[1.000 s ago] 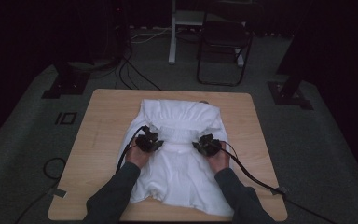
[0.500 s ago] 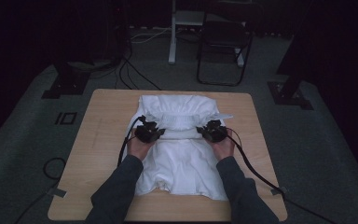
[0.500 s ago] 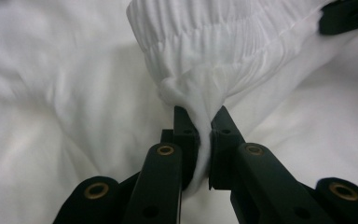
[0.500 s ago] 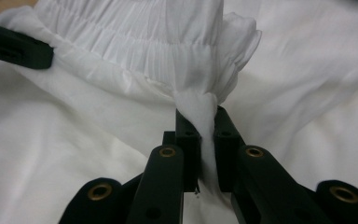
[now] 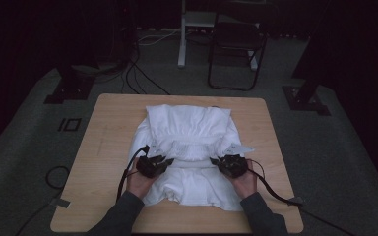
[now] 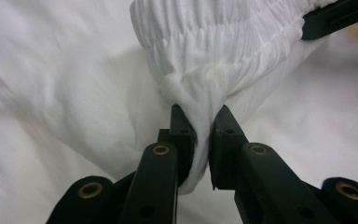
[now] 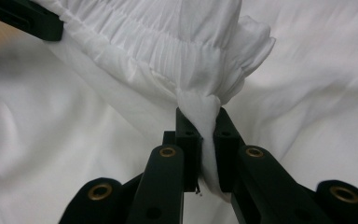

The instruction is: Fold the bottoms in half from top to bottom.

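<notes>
Folding white cloth [image 5: 187, 142] at frame middle: our left gripper [image 5: 153, 164] and right gripper [image 5: 232, 164] each pinch its gathered edge tight. Next, we lay edge down flat together.

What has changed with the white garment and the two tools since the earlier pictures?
Both tools, the left tool and the right tool, moved back toward the person, after going forward half a second ago. They pull the gathered elastic band of the white cloth garment over its lower part. Unchanged: each tool stays shut on the band, and the garment lies on the wooden table.
</notes>
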Demonstrator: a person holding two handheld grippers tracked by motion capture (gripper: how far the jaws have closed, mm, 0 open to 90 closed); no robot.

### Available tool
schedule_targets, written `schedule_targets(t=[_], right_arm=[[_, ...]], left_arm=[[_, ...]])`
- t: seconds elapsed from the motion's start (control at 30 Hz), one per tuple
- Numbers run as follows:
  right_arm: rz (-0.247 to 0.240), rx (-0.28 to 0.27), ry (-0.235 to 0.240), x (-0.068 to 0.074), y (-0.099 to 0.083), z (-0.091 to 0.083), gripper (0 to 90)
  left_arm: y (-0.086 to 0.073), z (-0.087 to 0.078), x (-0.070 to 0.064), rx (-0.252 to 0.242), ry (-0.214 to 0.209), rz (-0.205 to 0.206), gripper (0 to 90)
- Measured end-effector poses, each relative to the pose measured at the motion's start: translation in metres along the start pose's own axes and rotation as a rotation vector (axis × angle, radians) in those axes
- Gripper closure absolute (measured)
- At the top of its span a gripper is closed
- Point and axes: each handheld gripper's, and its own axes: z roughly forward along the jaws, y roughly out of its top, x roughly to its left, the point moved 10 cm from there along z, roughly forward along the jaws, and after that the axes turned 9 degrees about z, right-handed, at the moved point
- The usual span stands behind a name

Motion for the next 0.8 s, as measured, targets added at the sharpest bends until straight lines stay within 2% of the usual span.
schedule_targets(t=[0.1,0.17,0.2,0.27,0.33,0.43,0.47,0.53,0.57,0.63,0.67,0.7,0.73,0.77,0.8], right_arm=[[0.018,0.058,-0.003,-0.001,-0.024,0.016,84.5],[0.033,0.085,-0.004,-0.003,-0.033,0.023,83.1],[0.042,0.079,0.004,-0.003,-0.033,0.024,80.2],[0.074,0.088,0.025,-0.004,-0.031,0.020,66.0],[0.081,0.077,0.036,-0.004,-0.026,0.013,53.6],[0.117,-0.005,0.080,-0.006,-0.010,-0.006,46.9],[0.131,-0.034,0.089,-0.007,-0.003,-0.013,45.9],[0.161,-0.092,0.095,-0.013,0.010,-0.024,50.0],[0.177,-0.109,0.091,-0.018,0.016,-0.027,65.0],[0.190,-0.101,0.065,-0.025,0.020,-0.025,80.6],[0.191,-0.088,0.041,-0.029,0.021,-0.021,84.3],[0.191,-0.088,0.041,-0.029,0.021,-0.021,84.3],[0.195,-0.074,0.023,-0.033,0.022,-0.015,86.3],[0.201,-0.044,-0.010,-0.039,0.023,0.001,87.4],[0.193,-0.026,-0.032,-0.043,0.023,0.009,87.6]], left_arm=[[-0.021,0.019,0.000,0.070,-0.019,-0.023,79.7],[-0.023,0.021,0.000,0.055,-0.040,-0.051,76.3],[-0.021,0.020,0.000,0.055,-0.051,-0.064,73.3],[-0.017,0.014,-0.002,0.047,-0.065,-0.070,61.0],[-0.011,0.005,-0.003,0.030,-0.068,-0.067,56.0],[0.002,-0.012,0.002,-0.032,-0.075,-0.085,53.8],[0.008,-0.017,0.007,-0.055,-0.063,-0.100,53.9],[0.017,-0.023,0.016,-0.081,-0.041,-0.112,59.5],[0.020,-0.023,0.021,-0.080,-0.023,-0.113,65.1],[0.024,-0.021,0.031,-0.071,0.016,-0.117,82.1],[0.026,-0.016,0.036,-0.060,0.029,-0.122,87.8],[0.026,-0.016,0.036,-0.060,0.029,-0.122,89.7],[0.028,-0.001,0.045,-0.026,0.050,-0.135,89.7],[0.029,0.007,0.047,-0.011,0.046,-0.139,89.8],[0.028,0.015,0.048,0.008,0.048,-0.135,89.9]])
